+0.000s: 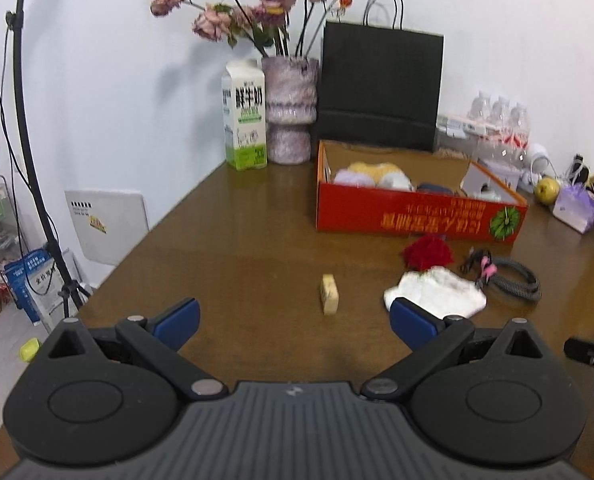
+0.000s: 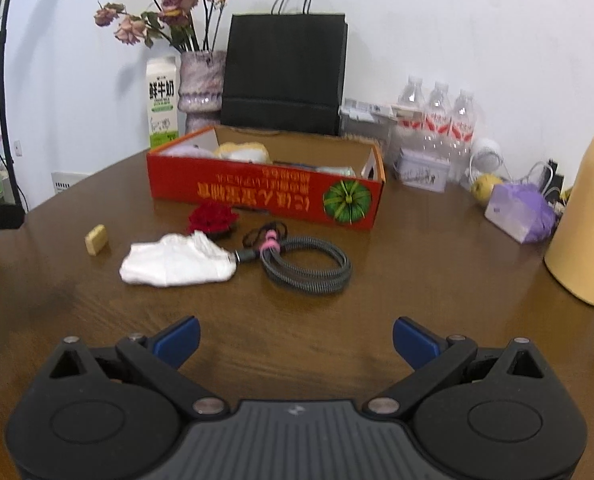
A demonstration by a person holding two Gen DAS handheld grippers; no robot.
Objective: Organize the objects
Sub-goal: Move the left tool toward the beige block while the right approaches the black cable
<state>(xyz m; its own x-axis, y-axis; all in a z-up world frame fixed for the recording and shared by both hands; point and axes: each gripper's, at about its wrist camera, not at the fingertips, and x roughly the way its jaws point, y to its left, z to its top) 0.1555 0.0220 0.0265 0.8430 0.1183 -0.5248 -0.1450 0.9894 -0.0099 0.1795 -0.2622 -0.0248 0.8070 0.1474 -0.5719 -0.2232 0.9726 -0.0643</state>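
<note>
A red cardboard box (image 1: 417,210) (image 2: 265,196) stands open on the brown table, with soft rolled items inside. In front of it lie a small beige block (image 1: 329,294) (image 2: 96,239), a red fabric flower (image 1: 428,252) (image 2: 212,218), a white cloth (image 1: 437,293) (image 2: 177,260) and a coiled grey cable (image 1: 513,280) (image 2: 309,266) with a pink tie. My left gripper (image 1: 295,322) is open, low over the table, with the beige block just ahead between its fingers' line. My right gripper (image 2: 295,340) is open too, short of the cable and cloth, holding nothing.
Along the back wall stand a milk carton (image 1: 245,116), a vase of dried roses (image 1: 291,110), a black paper bag (image 1: 381,88) and water bottles (image 2: 437,120). A tall yellow bottle (image 2: 585,220), a purple pouch (image 2: 521,214) and a yellow fruit (image 2: 485,188) crowd the right side. The table edge falls off left.
</note>
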